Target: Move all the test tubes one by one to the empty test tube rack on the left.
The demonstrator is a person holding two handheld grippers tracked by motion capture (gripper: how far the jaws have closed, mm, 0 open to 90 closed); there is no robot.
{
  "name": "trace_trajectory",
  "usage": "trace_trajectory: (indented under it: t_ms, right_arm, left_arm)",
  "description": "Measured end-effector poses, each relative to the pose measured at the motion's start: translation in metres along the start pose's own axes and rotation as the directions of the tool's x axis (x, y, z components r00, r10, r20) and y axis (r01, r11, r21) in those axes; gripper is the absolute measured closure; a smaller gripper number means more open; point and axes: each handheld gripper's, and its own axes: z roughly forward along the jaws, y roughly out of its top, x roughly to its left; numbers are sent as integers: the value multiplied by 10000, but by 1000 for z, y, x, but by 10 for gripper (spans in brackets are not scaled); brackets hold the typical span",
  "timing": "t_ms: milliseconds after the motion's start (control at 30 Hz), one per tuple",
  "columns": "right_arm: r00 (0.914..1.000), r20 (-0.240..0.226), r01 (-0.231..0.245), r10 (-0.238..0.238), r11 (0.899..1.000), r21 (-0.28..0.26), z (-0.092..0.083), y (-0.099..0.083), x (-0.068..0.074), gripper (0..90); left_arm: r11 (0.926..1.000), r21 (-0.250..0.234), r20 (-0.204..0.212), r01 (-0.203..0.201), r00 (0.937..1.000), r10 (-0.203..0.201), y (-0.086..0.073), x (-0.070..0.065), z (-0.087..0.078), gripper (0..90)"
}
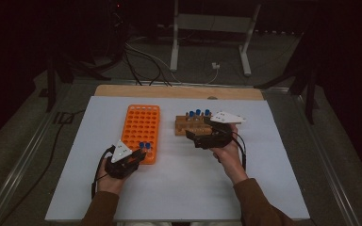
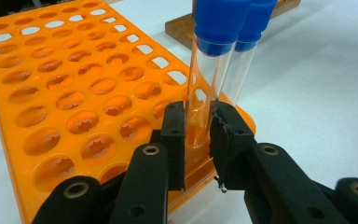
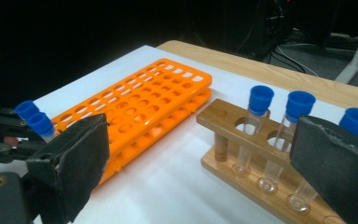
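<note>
My left claw [image 2: 196, 135] pinches a clear tube [image 2: 200, 93] with a blue cap low on its glass. The tube stands upright in a corner hole of the orange rack [image 2: 74, 93], straight ahead at twelve o'clock, with a second capped tube [image 2: 240, 70] just behind it. My right claw [image 3: 200, 154] is spread wide and grips nothing. The wooden rack [image 3: 228, 121] with its blue-capped tubes sits on the white surface [image 3: 168, 186] at about one o'clock from it.

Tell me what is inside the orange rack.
Two blue-capped tubes stand in the orange rack's near corner; the left gripper clamps the front one. Other holes look empty. The tube bottoms are hidden.
</note>
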Motion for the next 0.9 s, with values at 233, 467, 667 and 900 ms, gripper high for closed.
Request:
trace_trajectory:
  t_ms: [233,467,667,900]
  right_arm:
    - [9997,233,-66,66,10000,-1,-1,1,-6,46]
    - [9968,784,126,-136,9998,125,-2,1,-16,46]
    - [9930,1182,31,-64,9996,275,0,0,-28,49]
    - [9884,1519,-43,-24,9990,435,4,1,-40,57]
  left_arm:
    - [9996,-201,182,193,9997,-190,0,2,-5,603]
    - [9937,-791,209,799,9967,-785,3,8,-16,408]
    - [9850,-1136,-250,1297,9908,-1333,6,13,-23,182]
    - [9702,-1540,-666,1869,9777,-1989,8,22,-31,13]
